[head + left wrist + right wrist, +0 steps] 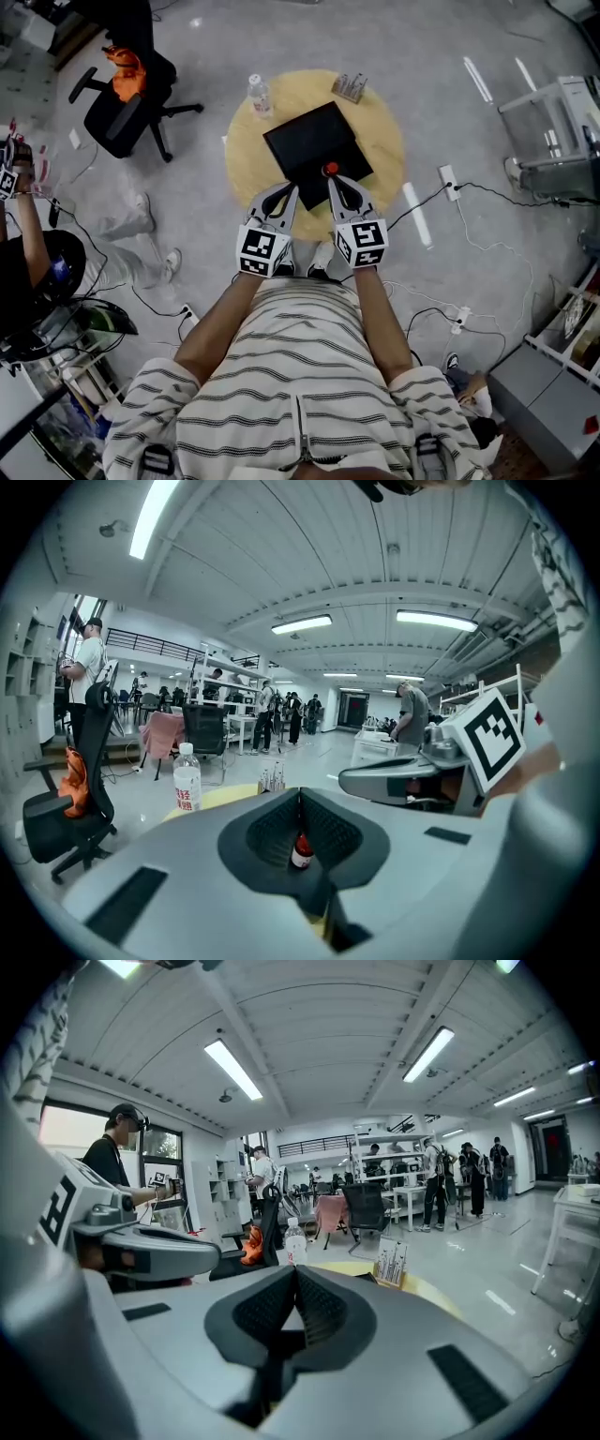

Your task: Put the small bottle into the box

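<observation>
Black and square, the shallow box (309, 141) lay mid-frame on the round pale wooden desk (380, 122). The small brown bottle with a red cap and white label (330, 170) stood upright at the box's lower corner, so the placing looked done and only drawing away seemed left. Both the left claw (284, 190) and the right claw (336, 185) were pressed together and empty; they hung just below the bottle in the frame, the right one nearest it.
</observation>
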`<state>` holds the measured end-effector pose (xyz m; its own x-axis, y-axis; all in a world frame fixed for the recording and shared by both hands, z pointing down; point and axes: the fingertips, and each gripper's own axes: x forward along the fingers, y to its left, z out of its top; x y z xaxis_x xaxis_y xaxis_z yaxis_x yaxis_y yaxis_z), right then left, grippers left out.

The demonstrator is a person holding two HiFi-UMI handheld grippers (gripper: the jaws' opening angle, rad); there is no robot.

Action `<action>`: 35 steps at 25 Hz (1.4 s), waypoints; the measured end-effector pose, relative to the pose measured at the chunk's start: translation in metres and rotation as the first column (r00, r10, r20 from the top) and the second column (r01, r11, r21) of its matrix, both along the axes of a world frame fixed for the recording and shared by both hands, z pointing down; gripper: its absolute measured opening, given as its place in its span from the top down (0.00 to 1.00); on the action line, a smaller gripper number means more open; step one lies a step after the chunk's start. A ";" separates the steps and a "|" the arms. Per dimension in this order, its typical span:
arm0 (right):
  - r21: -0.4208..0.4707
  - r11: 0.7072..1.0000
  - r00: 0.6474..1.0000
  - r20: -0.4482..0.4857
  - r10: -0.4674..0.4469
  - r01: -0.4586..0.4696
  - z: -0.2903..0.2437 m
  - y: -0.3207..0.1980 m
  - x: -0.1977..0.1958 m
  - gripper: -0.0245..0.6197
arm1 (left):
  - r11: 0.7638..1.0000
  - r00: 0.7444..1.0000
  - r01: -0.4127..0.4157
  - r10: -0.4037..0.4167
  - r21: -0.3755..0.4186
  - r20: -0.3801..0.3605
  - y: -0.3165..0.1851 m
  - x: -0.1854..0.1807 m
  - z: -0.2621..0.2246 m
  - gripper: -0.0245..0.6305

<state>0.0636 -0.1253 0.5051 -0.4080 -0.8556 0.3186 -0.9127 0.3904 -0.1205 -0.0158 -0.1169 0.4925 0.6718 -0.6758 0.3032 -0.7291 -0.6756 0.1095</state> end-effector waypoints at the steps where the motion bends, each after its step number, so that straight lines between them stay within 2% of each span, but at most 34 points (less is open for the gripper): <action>1: 0.001 1.000 1.000 0.000 -0.004 0.004 -0.002 -0.004 -0.003 0.93 | 1.000 1.000 -0.001 0.001 0.000 0.000 -0.005 -0.001 -0.002 0.93; 14: 0.028 0.998 0.999 0.011 -0.048 0.048 -0.028 0.002 -0.004 0.93 | 1.000 1.000 -0.020 0.020 0.020 -0.021 -0.013 0.006 -0.018 0.93; 35: 0.033 0.999 0.996 0.086 0.023 -0.026 -0.033 0.010 0.014 0.93 | 0.998 0.999 -0.045 0.046 0.041 -0.029 -0.015 0.016 -0.022 0.93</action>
<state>0.0771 -0.1148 0.4717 -0.4116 -0.8754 0.2534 -0.9088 0.3735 -0.1858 0.0000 -0.1320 0.4706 0.7104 -0.6557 0.2558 -0.6944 -0.7122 0.1031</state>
